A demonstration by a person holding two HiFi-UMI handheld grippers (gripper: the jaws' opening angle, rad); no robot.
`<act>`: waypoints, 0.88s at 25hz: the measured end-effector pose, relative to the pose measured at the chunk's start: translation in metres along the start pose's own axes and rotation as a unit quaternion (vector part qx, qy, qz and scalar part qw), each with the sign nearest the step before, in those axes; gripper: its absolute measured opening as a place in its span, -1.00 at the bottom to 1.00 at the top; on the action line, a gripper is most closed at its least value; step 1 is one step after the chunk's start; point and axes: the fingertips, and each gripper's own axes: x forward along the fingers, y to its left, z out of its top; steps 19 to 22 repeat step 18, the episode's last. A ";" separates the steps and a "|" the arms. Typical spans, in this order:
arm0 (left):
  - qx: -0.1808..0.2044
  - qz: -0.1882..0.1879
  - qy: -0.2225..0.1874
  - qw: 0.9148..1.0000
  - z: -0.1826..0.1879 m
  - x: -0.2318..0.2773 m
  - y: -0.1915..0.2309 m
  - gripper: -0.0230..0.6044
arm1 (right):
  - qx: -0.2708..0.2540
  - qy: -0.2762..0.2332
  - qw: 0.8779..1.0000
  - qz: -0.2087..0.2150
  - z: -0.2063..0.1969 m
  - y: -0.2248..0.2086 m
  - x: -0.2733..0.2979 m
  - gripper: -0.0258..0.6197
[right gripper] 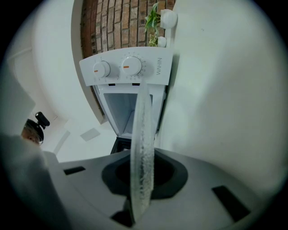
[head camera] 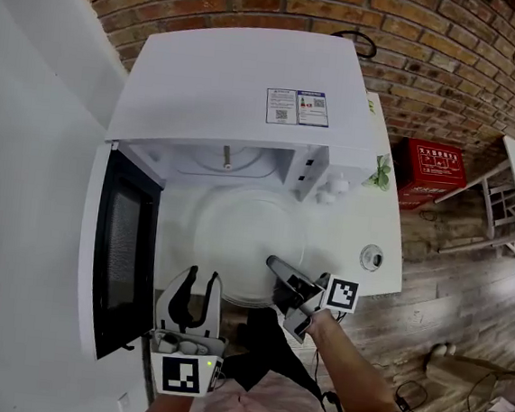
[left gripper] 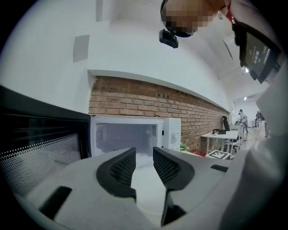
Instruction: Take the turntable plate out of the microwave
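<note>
The clear glass turntable plate [head camera: 247, 241] hangs level just in front of the open white microwave [head camera: 251, 87], outside its cavity. My right gripper [head camera: 276, 268] is shut on the plate's near right rim. In the right gripper view the plate [right gripper: 141, 134] runs edge-on between the dark pads, toward the microwave's knob panel [right gripper: 127, 67]. My left gripper [head camera: 198, 282] stands open and empty by the plate's near left edge, close to the door. In the left gripper view my left gripper [left gripper: 144, 156] points at the bare cavity [left gripper: 128, 137].
The microwave door [head camera: 117, 250] swings out to the left beside my left gripper. A spindle [head camera: 228, 163] shows on the cavity floor. A small plant [head camera: 380, 172] and a round fitting [head camera: 371, 256] sit on the white counter at right. A red box [head camera: 433, 168] lies on the floor beyond.
</note>
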 end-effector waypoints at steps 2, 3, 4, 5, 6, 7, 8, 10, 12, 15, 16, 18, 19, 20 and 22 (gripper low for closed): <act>0.000 0.000 -0.001 1.000 0.001 0.000 0.000 -0.53 | 0.001 0.000 1.000 -0.001 0.000 0.000 0.000 -0.83; 0.000 0.001 -0.001 1.000 0.002 0.000 0.000 -0.53 | 0.002 0.000 1.000 -0.002 0.000 0.000 0.000 -0.83; 0.000 0.001 -0.001 1.000 0.002 0.000 0.001 -0.53 | 0.003 0.000 1.000 -0.002 0.000 0.000 0.000 -0.83; 0.001 0.001 -0.001 1.000 0.002 0.000 0.001 -0.53 | 0.003 0.000 1.000 -0.001 0.000 0.000 0.000 -0.83; 0.001 0.002 -0.002 1.000 0.003 0.000 0.001 -0.53 | 0.002 0.000 1.000 0.001 0.000 0.001 0.000 -0.83; 0.002 0.002 -0.003 1.000 0.003 0.001 0.001 -0.53 | 0.001 0.000 1.000 0.002 0.000 0.001 0.000 -0.83; 0.002 0.002 -0.003 1.000 0.003 0.001 0.002 -0.53 | 0.001 0.000 1.000 0.002 0.000 0.001 0.000 -0.83; 0.003 0.002 -0.002 1.000 0.003 0.000 0.001 -0.53 | 0.002 0.000 1.000 0.001 0.000 0.001 0.000 -0.83; 0.003 0.003 -0.001 1.000 0.003 0.000 0.001 -0.53 | 0.003 0.001 1.000 0.000 0.000 0.000 0.000 -0.83; 0.003 0.004 -0.002 1.000 0.003 0.000 0.002 -0.53 | 0.001 0.001 1.000 0.001 -0.001 0.000 0.000 -0.83; 0.003 0.005 -0.003 1.000 0.003 0.000 0.002 -0.53 | 0.001 0.001 1.000 0.002 -0.001 0.001 0.000 -0.83; 0.003 0.005 -0.004 1.000 0.004 -0.001 0.002 -0.53 | 0.001 0.001 1.000 0.002 -0.001 0.001 0.000 -0.83; 0.003 0.005 -0.004 1.000 0.004 -0.001 0.002 -0.53 | 0.001 0.001 1.000 0.002 -0.001 0.001 0.000 -0.83; 0.003 0.005 -0.004 1.000 0.004 -0.001 0.002 -0.53 | 0.001 0.001 1.000 0.002 -0.001 0.001 0.000 -0.83; 0.003 0.005 -0.004 1.000 0.004 -0.001 0.002 -0.53 | 0.001 0.001 1.000 0.002 -0.001 0.001 0.000 -0.83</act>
